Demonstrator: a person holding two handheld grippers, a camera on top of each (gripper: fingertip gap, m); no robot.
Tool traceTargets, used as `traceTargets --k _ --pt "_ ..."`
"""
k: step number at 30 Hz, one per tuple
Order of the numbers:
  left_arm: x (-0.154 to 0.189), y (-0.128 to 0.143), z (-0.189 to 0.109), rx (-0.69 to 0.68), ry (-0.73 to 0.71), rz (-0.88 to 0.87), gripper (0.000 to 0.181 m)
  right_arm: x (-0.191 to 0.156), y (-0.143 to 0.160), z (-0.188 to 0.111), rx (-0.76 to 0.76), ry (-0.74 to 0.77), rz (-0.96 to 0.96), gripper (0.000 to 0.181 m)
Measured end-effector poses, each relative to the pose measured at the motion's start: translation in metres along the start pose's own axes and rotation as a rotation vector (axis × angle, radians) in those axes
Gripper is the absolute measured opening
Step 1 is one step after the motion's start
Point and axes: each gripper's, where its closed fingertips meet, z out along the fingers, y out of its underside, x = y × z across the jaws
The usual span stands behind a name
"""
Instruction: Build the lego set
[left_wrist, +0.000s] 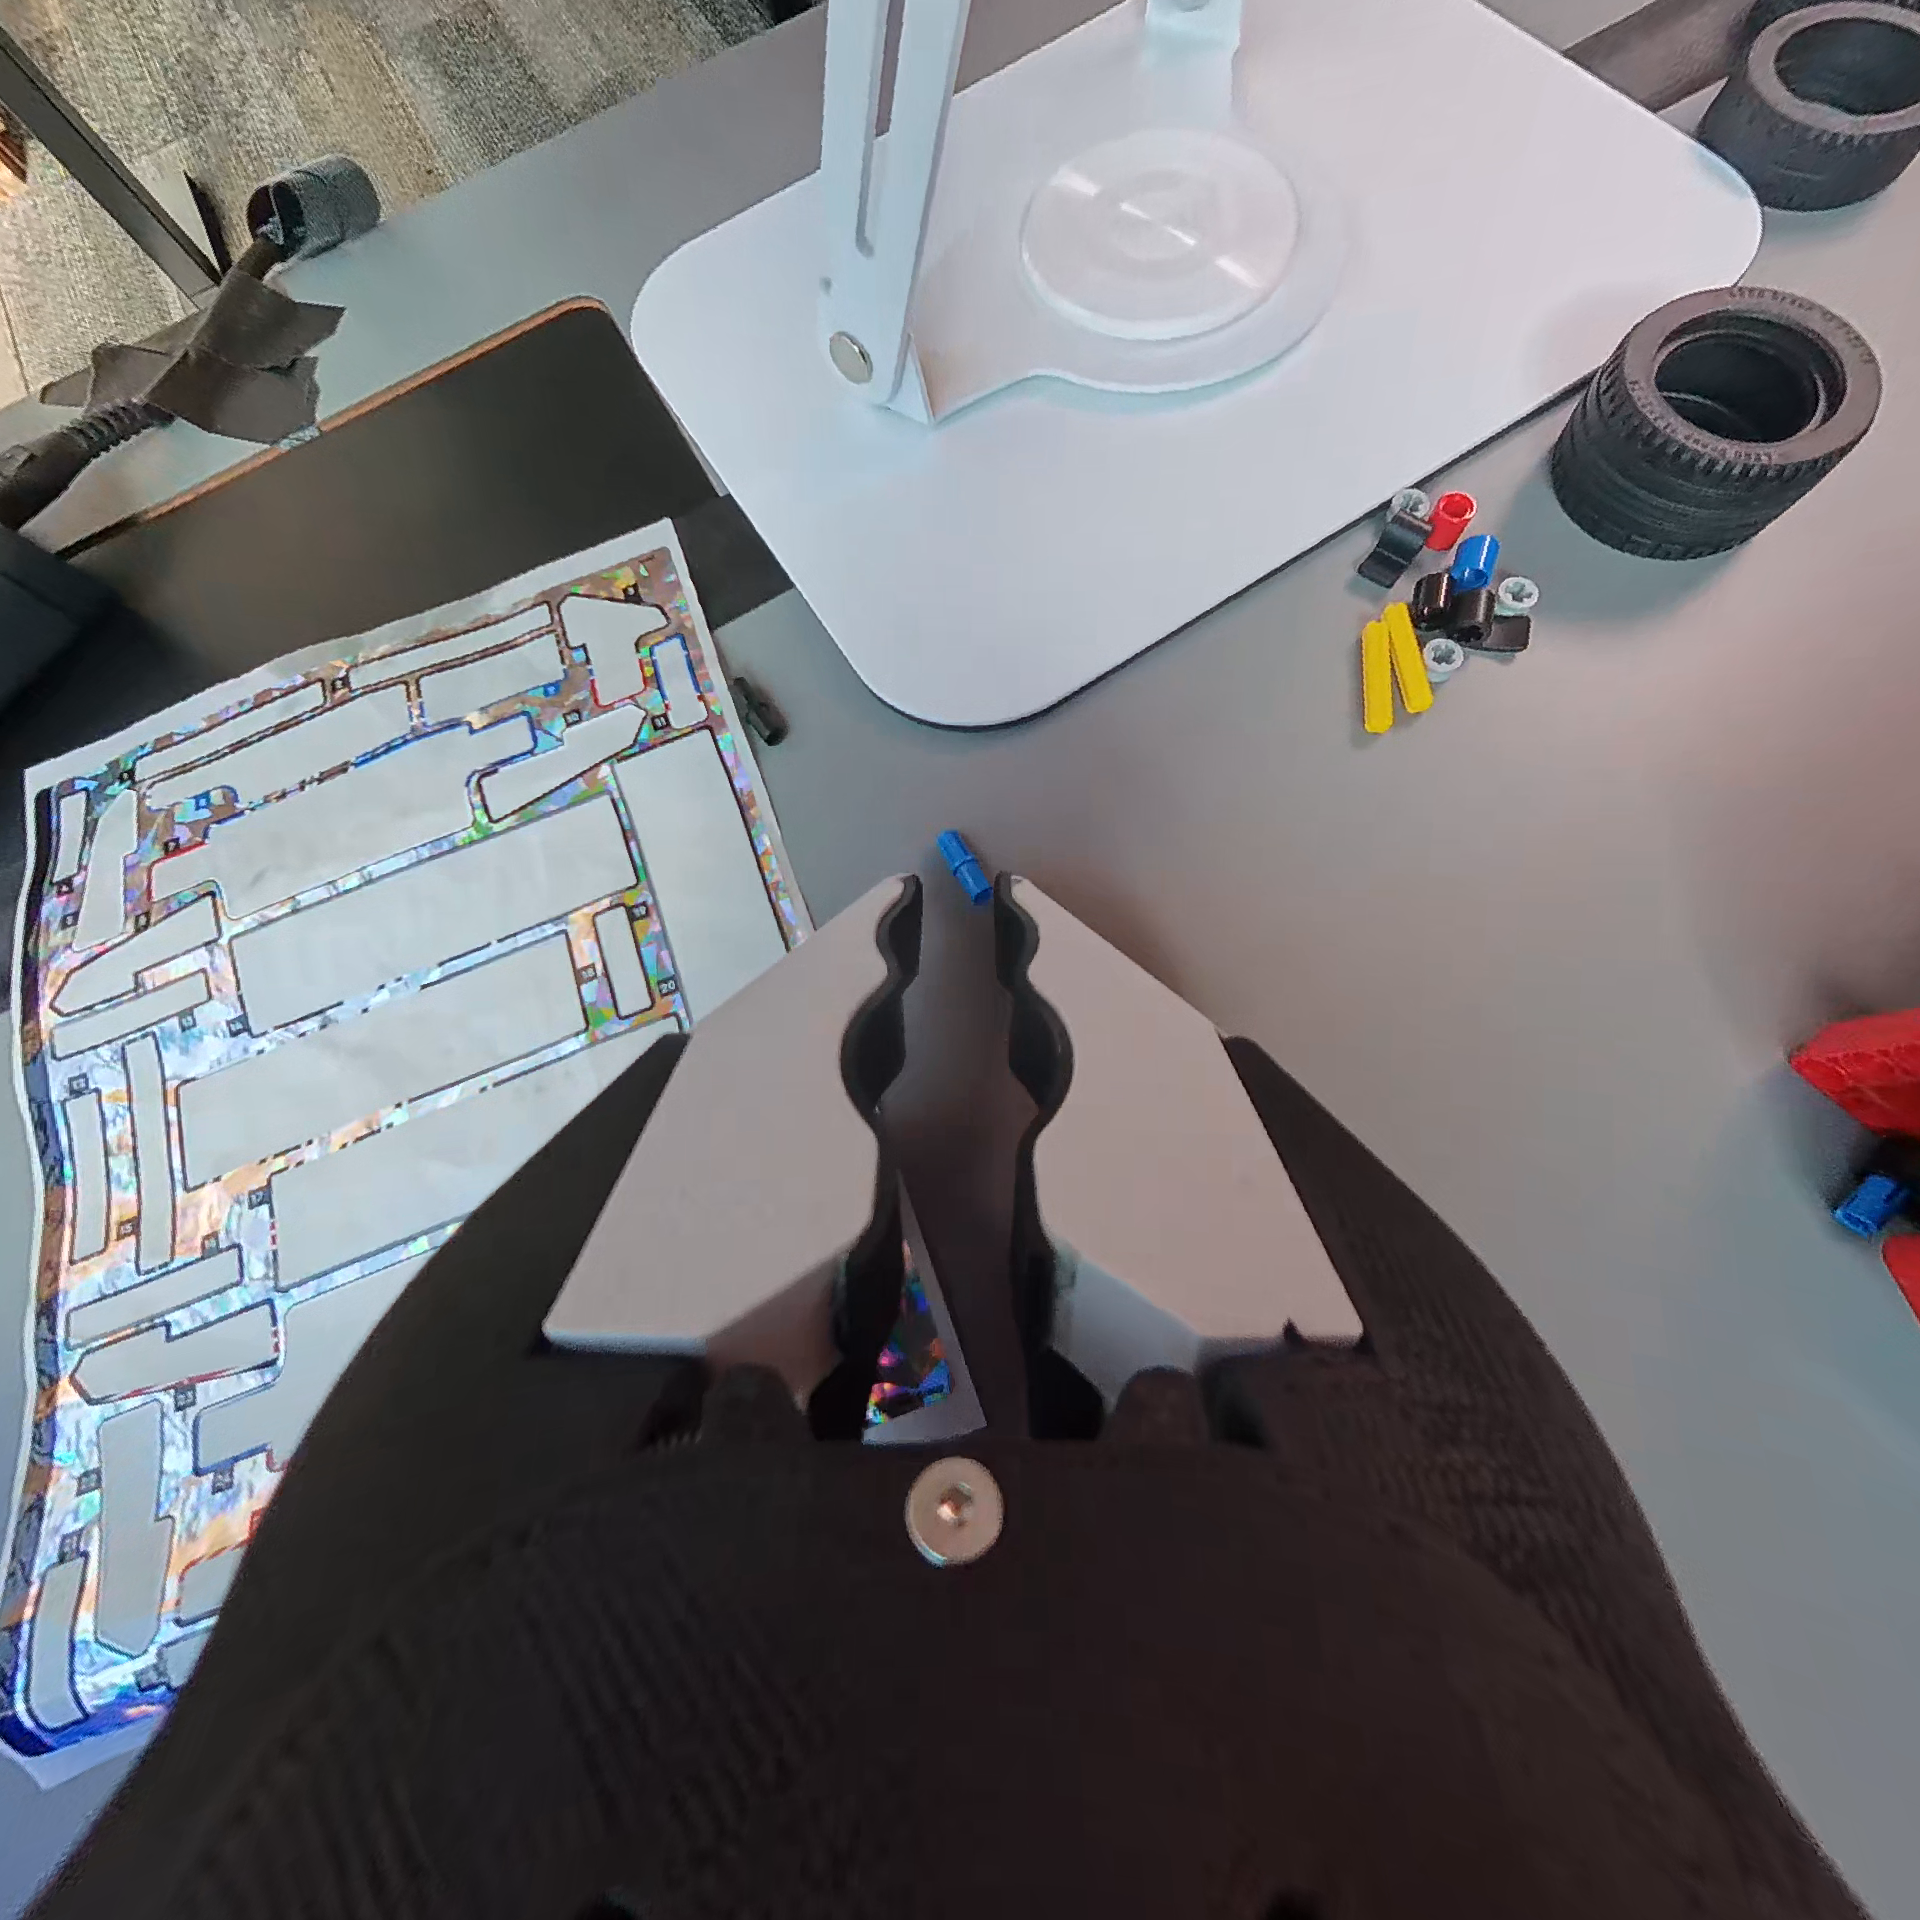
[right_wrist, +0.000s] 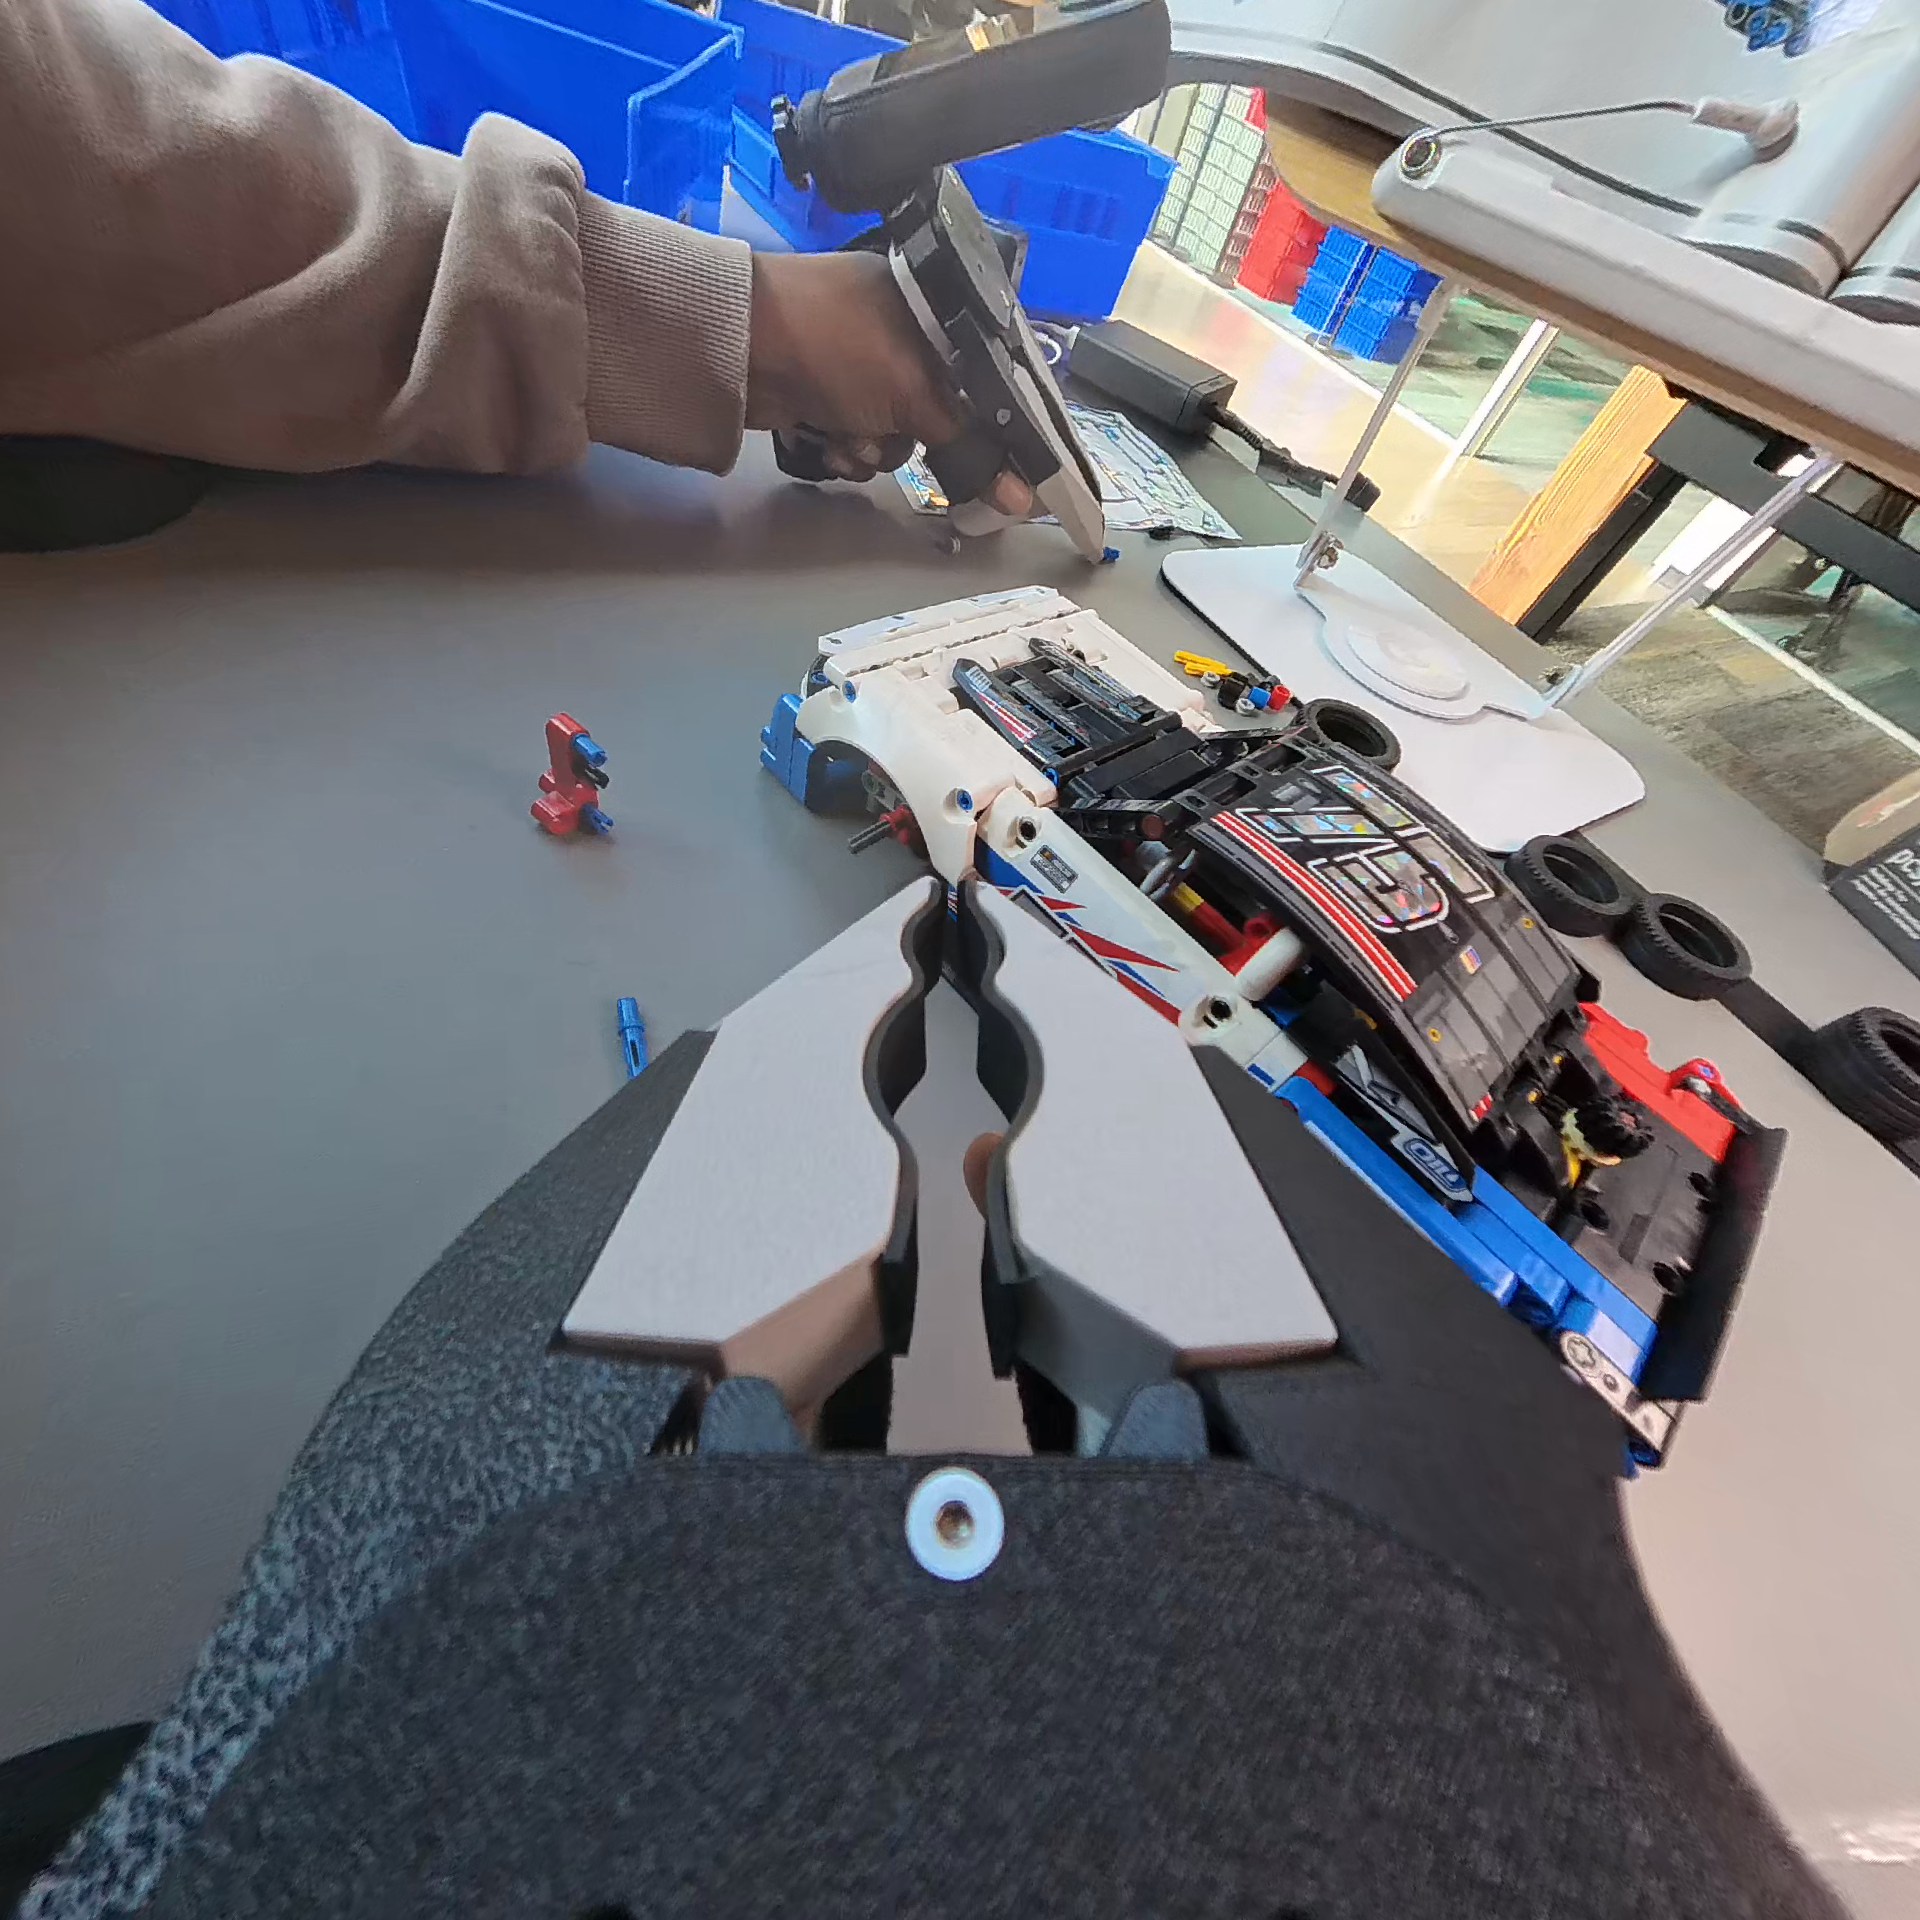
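Observation:
My left gripper (left_wrist: 961, 883) points down at the grey table with its jaws a narrow gap apart. A small blue pin (left_wrist: 962, 868) lies on the table just past its tips, not gripped. In the right wrist view the left gripper (right_wrist: 1091, 545) is held by a hand with its tips on the table next to that pin (right_wrist: 1110, 554). My right gripper (right_wrist: 951, 888) is shut and empty, just in front of the side of the lego car (right_wrist: 1247, 883). The car is white, blue and black and has no wheels. A small red and blue assembly (right_wrist: 566, 774) and another blue pin (right_wrist: 630, 1034) lie left of the car.
A shiny sticker sheet (left_wrist: 364, 987) lies left of my left gripper. A white stand base (left_wrist: 1143, 416) is behind it. Black tyres (left_wrist: 1714, 436) and a pile of small parts (left_wrist: 1444, 592) lie to the right. Blue bins (right_wrist: 582, 94) and a black power adapter (right_wrist: 1153, 374) are at the back. My hands' fingertips stand some 30 cm from each other.

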Motion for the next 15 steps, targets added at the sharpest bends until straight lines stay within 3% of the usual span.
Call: traceTargets --k 15 --pt "0.001 -0.002 0.002 -0.002 0.0 0.1 0.001 0.013 0.01 0.005 -0.01 0.053 0.031 0.0"
